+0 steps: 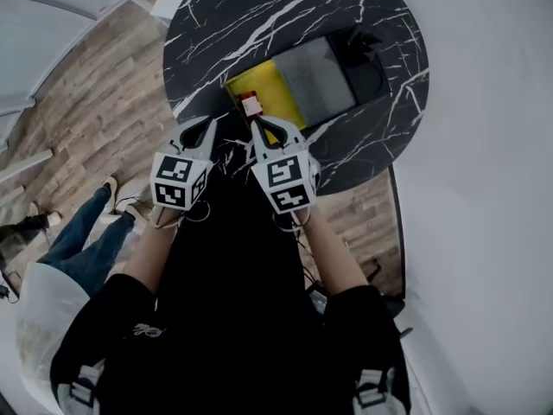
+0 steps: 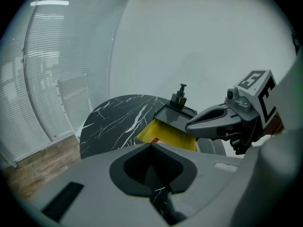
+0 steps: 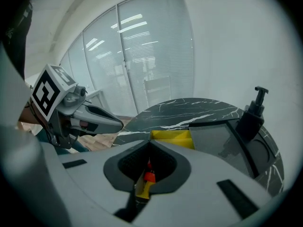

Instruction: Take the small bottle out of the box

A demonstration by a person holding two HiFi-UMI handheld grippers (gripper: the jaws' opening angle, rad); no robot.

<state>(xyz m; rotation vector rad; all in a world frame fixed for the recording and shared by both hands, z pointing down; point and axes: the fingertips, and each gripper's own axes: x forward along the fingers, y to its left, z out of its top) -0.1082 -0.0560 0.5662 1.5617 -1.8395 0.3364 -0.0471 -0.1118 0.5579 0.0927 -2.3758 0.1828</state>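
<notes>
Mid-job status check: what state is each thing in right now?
yellow box: near end open, grey panel over the rest.
small bottle: at the box's near end, red cap up.
pump bottle: upright, beyond the box.
left hand-held gripper: shut, empty.
right hand-held gripper: shut; small bottle shows in its gap, grip unclear.

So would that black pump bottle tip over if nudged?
Probably, if pushed high: the pump bottle stands upright with a tall, narrow pump head. Nudged low on its broader body, it would likelier slide.
</notes>
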